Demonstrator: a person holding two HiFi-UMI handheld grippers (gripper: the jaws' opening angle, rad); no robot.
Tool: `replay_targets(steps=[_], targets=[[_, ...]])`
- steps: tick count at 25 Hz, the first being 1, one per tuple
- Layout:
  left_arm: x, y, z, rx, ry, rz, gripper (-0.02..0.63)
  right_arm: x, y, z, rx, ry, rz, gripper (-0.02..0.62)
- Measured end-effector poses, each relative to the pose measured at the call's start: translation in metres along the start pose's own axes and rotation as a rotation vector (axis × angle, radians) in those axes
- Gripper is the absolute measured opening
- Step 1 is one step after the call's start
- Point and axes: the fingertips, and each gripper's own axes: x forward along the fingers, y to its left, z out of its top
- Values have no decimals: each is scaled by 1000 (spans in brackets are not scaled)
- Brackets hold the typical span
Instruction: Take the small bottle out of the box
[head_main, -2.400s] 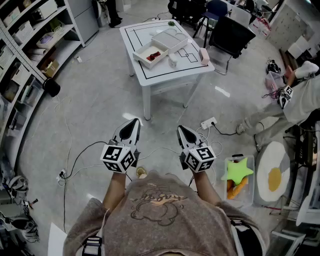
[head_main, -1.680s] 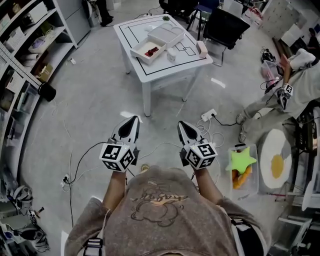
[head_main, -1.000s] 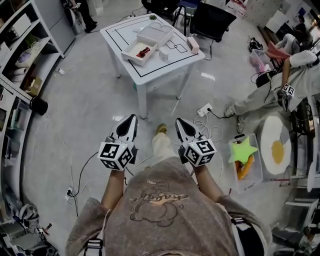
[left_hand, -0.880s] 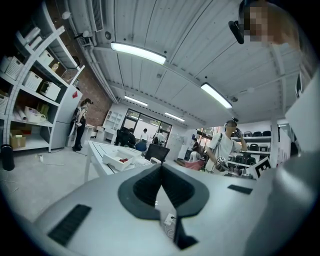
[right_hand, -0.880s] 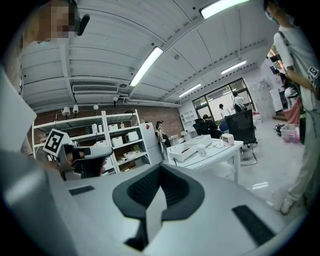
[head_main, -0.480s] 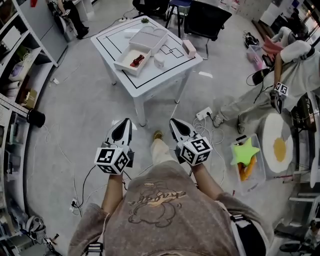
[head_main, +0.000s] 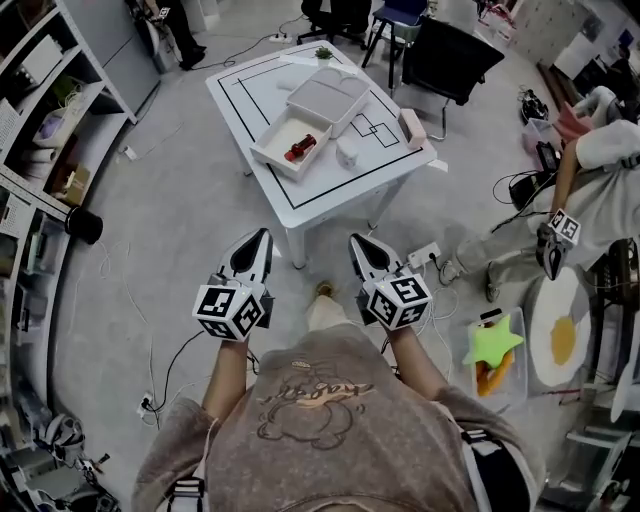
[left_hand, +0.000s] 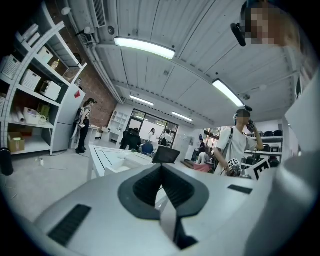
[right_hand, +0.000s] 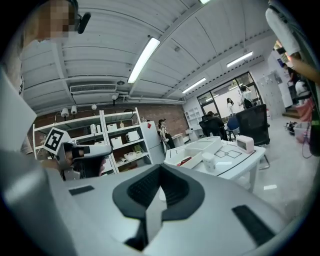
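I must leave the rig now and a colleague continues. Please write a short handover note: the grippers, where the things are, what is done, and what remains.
Left gripper: shut, empty.
Right gripper: shut, empty.
Both are held in front of the person, over the floor, short of the white table.
Things: the open box stands on the table. A small red item, probably the bottle, lies inside it. What looks like the lid lies beside the box.
Done: nothing yet; the red item is not out.
Left: reach the table, open one gripper, grip the item and lift it out of the box.
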Motion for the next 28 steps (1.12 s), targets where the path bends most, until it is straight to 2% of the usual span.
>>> replay_targets(steps=[11, 23, 28], targets=[[89, 37, 38, -6, -18, 47, 6, 77, -62, 50, -2, 6, 32, -6], [169, 69, 57, -6, -43, 81, 6, 146, -112, 83, -15, 12, 81, -6], [188, 70, 66, 10, -45, 64, 6, 157, -124, 96, -11, -6, 79, -6]])
